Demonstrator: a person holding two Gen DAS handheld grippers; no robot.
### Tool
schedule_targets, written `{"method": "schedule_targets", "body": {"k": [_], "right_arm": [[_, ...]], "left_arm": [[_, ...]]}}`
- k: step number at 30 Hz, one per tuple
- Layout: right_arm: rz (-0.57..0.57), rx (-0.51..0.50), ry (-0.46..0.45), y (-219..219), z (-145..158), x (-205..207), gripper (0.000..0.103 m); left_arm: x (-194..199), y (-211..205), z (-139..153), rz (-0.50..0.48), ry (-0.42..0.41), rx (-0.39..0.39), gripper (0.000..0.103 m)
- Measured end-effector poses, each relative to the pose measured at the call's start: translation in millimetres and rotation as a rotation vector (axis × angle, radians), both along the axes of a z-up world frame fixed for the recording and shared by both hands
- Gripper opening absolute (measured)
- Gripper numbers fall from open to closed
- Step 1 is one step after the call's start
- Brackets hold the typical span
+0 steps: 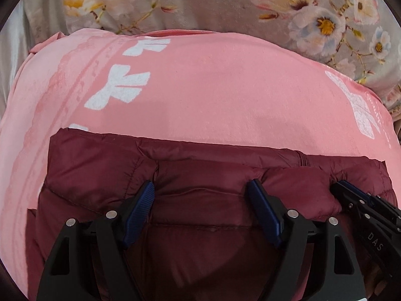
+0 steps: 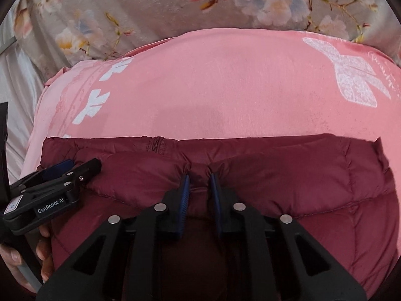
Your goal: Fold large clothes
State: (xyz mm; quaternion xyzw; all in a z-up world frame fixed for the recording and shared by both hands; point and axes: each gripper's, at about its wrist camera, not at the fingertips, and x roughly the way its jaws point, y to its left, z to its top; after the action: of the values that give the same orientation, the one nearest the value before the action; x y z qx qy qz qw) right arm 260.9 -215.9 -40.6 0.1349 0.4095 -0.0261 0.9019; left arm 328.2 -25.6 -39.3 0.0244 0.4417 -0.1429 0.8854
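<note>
A maroon quilted puffer jacket lies folded on a pink blanket; it also shows in the right wrist view. My left gripper is open, its blue pads wide apart and pressing on the jacket's folded top layer. My right gripper has its pads close together, pinching a small ridge of the jacket's fabric. The right gripper also shows at the right edge of the left wrist view, and the left gripper at the left of the right wrist view.
The pink blanket with white bow prints covers the bed beyond the jacket. A grey floral cover lies behind it. A white sheet shows at the far left. A person's fingers hold the left gripper's handle.
</note>
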Motion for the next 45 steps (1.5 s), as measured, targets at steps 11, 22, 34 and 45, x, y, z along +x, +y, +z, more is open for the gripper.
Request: {"method": "schedule_targets", "body": {"k": [11,22,34,45], "right_arm": [[-0.006,-0.053,-0.027,11.7,-9.5,0.2,0.015],[0.001,-0.003,-0.032,5.0,-9.8,0.7,0.016],[-0.296,-0.013,-0.004,-106.3,4.6,-54.7,0.020],[-0.304,-0.076,-0.019,-100.0,-15.9,-55.4,0.021]], "left_arm": [[-3.4,-8.4,-9.0,0.015,-0.067,0.046,0.081],[-2.5,-16.4,-11.3,0.013,-0.073,0.116,0.082],[18.3,94.5,23.7,0.229,-0.030,0.085,0.080],[21.1,112.7,-21.4,0.280,0.006,-0.012,0.090]]}}
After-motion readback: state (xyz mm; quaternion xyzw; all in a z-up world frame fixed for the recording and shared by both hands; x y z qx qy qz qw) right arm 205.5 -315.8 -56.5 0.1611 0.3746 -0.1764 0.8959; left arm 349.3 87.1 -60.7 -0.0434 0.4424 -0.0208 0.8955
